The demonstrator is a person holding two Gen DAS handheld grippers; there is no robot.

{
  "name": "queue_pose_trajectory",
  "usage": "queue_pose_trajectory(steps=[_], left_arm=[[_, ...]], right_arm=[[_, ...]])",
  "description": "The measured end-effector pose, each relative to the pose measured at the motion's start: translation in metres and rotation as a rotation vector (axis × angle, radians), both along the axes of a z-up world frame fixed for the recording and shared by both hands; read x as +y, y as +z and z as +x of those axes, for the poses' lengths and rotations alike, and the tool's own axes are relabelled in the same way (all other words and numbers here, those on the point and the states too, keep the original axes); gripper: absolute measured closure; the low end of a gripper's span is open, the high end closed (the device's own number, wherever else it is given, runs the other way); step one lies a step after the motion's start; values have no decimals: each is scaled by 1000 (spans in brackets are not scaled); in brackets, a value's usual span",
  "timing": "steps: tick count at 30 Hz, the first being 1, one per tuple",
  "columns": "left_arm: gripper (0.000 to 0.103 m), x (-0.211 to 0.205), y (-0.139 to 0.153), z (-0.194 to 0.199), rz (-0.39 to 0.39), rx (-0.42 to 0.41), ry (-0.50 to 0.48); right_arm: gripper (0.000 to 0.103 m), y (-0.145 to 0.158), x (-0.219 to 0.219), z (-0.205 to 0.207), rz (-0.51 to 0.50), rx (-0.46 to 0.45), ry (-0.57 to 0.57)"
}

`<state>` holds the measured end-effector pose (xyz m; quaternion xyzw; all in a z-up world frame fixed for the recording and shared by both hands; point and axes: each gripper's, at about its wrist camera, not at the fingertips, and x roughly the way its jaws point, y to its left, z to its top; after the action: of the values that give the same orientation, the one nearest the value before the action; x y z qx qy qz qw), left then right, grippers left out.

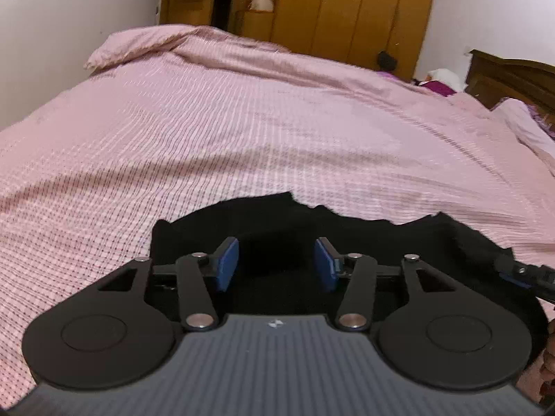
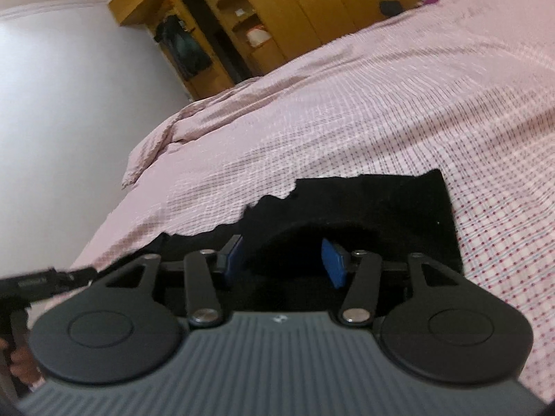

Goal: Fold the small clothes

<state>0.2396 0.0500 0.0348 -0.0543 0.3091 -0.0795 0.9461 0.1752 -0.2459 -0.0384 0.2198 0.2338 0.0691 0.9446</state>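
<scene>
Black garment (image 1: 364, 239) is what's being dealt with here, but going by size, the bed comes first: a big bed covered by a pink checked bedspread (image 1: 242, 131) fills most of both views. Behind it a wooden wardrobe (image 1: 340, 10) is seen against the far wall, with an open shelf section on its left side, and a dark wooden headboard (image 1: 513, 76) is caught at the right edge of the left wrist view. A bit of purple cloth (image 1: 438, 87) is spotted near the pillow end, too small to make out properly.

The garment is laid flat on the bedspread at the near edge of the bed, right under both tools, its far edge looking ragged and wavy. In the right wrist view a squared-off corner of it (image 2: 430, 201) is seen to the right.

The left gripper (image 1: 276, 263) is held over the dark fabric with its blue pads (image 1: 227, 265) parted about halfway; nothing is pinched between them. Same story for the right gripper (image 2: 285, 260): jaws roughly half open, only the cloth lying beneath, nothing gripped. Its tip is also glimpsed at the right edge of the left view.
</scene>
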Motion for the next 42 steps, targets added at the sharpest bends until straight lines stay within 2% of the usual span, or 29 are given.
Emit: queue_pose_trajectory(steps=[5, 9, 12, 18, 20, 22, 24, 33, 42], left_arm=[[36, -9, 1, -8, -3, -7, -61], [35, -18, -18, 6, 43, 21, -56], [35, -19, -32, 23, 55, 54, -37], [35, -16, -55, 56, 98, 83, 7], [35, -19, -59, 62, 126, 69, 15], [34, -23, -64, 68, 165, 64, 29], [32, -23, -69, 71, 166, 62, 41], [27, -23, -62, 70, 175, 80, 57], [18, -8, -32, 43, 119, 133, 103]], right_arm=[[50, 6, 16, -2, -117, -13, 83], [50, 2, 26, 21, -205, 65, 126], [52, -3, 24, 37, -269, 86, 88], [54, -7, 7, 61, -316, 61, -40], [54, -15, 1, 70, -320, 92, -98], [55, -26, -8, 75, -262, 108, -115], [55, -29, -13, 75, -227, 95, -124], [54, -25, -15, 71, -214, 93, -119], [48, 7, -14, 13, -198, 45, -151]])
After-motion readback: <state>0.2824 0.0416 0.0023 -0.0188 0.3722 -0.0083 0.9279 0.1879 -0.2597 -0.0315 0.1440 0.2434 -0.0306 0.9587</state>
